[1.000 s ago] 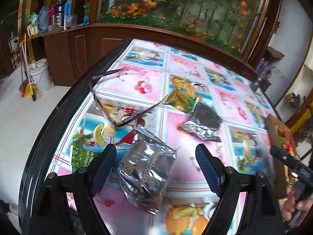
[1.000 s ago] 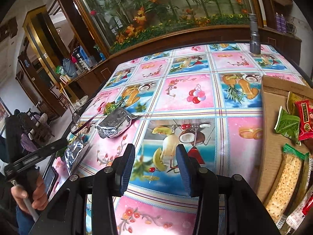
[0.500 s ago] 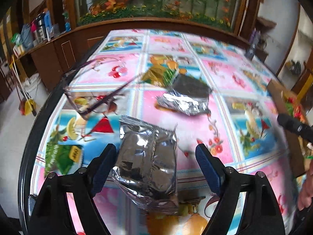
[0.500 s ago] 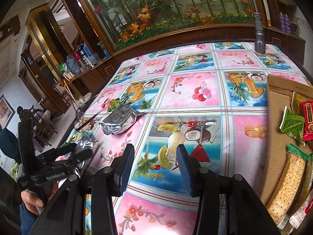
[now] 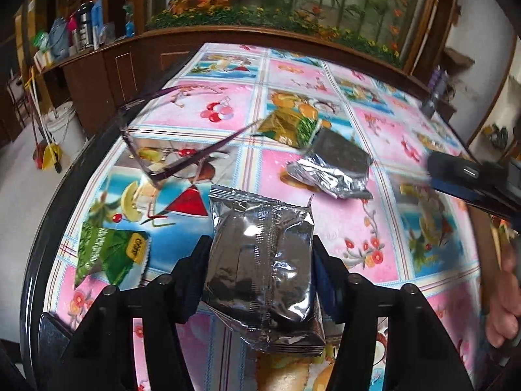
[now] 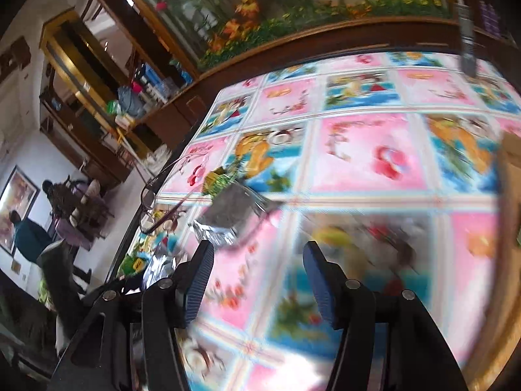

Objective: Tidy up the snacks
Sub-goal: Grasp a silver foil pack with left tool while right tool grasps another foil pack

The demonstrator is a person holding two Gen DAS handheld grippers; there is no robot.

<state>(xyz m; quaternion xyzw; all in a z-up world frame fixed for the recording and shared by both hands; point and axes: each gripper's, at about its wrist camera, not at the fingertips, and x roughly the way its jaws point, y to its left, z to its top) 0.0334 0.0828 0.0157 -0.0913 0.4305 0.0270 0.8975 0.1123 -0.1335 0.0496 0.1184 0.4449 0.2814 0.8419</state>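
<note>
1. At far left of the left wrist view, green snack packet (image 5: 109, 254) flat on the fruit-print tablecloth (image 5: 364, 224), near the table's dark rim.
2. Above and just right of it, eyeglasses (image 5: 162, 159) lying open, one temple arm reaching toward a gold-and-green packet (image 5: 289, 127).
3. In the centre foreground, silver foil snack bag (image 5: 260, 260) lying lengthwise between the fingers of the left gripper (image 5: 259, 280); jaws closing, both pads already against the bag's sides, foil bulging above them.
4. Farther back and right, second foil packet (image 5: 332, 169), crumpled, dark face up, touching the gold-and-green packet's corner.
5. At the right edge, the right gripper (image 5: 469, 179) seen blurred from the side, with a hand (image 5: 503, 293) below it.
6. In the right wrist view, badly smeared, same eyeglasses (image 6: 162, 198) at left by the table edge, then the crumpled second foil packet (image 6: 228, 218) just beyond the left fingertip.
7. Right gripper (image 6: 257, 280) in the middle foreground: jaws opening, fingers well apart, only tablecloth (image 6: 374, 156) between them, nothing touched.
8. Low at left there, left gripper's dark body (image 6: 107, 290) with a glint of foil at it.
9. At far right, brown cardboard edge (image 6: 511, 163), contents too blurred to tell.
</note>
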